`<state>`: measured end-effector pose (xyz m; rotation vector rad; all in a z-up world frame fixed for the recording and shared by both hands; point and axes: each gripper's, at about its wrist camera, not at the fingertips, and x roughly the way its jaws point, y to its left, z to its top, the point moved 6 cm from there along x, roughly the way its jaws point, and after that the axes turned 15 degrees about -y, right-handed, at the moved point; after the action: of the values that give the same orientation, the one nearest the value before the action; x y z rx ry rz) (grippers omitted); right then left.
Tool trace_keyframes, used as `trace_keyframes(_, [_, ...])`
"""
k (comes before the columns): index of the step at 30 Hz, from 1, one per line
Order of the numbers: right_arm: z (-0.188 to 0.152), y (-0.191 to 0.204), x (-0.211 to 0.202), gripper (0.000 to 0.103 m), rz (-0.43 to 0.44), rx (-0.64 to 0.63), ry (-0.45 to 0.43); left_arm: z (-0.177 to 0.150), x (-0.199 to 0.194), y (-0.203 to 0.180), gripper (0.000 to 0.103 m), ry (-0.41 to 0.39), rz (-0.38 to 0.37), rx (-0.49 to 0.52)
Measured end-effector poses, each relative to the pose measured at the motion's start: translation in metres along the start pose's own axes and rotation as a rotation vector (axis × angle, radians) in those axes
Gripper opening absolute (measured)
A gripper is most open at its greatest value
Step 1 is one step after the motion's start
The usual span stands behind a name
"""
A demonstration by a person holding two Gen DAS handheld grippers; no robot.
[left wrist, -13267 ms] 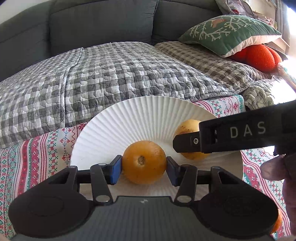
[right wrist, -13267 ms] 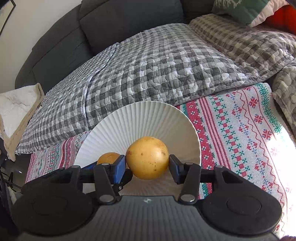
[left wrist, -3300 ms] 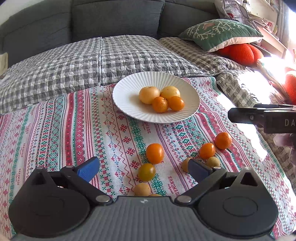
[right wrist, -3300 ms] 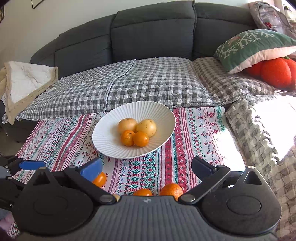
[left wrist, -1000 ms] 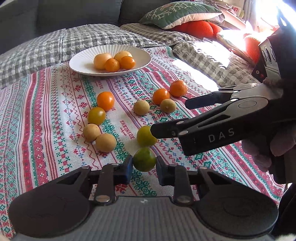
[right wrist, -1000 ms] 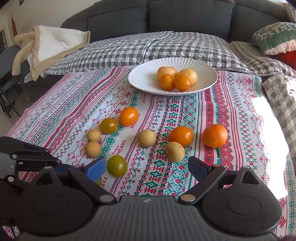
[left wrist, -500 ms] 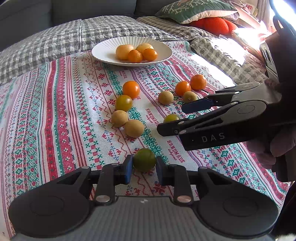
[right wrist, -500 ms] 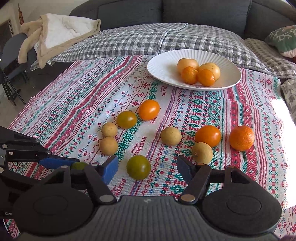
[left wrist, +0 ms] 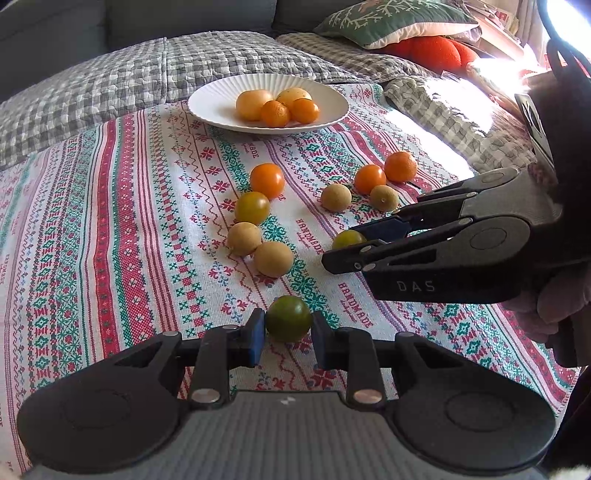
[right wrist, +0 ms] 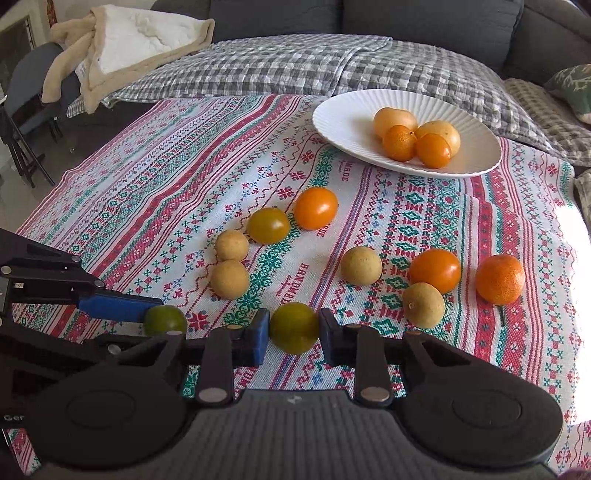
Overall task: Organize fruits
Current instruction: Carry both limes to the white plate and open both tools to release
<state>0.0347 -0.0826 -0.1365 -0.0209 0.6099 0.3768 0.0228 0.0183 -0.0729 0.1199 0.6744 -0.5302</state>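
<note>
The tablecloth point(right wrist: 155, 192) is a matt woven cloth with cross-stitch-like bands, and the checked quilt point(right wrist: 295, 70) behind it is puckered, soft fabric. The white plate point(right wrist: 347, 110) looks smooth with fine ribbed fluting, faintly glossy. The green tomato point(left wrist: 288, 318) has taut shiny skin, while the mandarin point(right wrist: 499, 279) is dimpled and duller.

A home living room: a grey sofa point(right wrist: 424, 14), checked quilt point(right wrist: 295, 62), cushion point(left wrist: 391, 18) and embroidered tablecloth point(right wrist: 177, 177).
</note>
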Motion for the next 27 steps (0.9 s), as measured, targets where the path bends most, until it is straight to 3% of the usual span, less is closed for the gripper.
trace_keyframes(13, [0.021, -0.015, -0.014, 0.025, -0.022, 0.045, -0.074, 0.025, -0.001, -0.004, 0.021, -0.059, -0.009, -0.024])
trace_keyframes(19, [0.042, -0.035, -0.018, 0.025, -0.069, 0.091, -0.125, 0.052, 0.002, -0.003, 0.021, -0.121, 0.001, -0.055])
trace_keyframes(27, [0.080, -0.067, -0.016, 0.025, -0.088, 0.103, -0.199, 0.093, 0.033, 0.007, 0.021, -0.140, -0.007, -0.092])
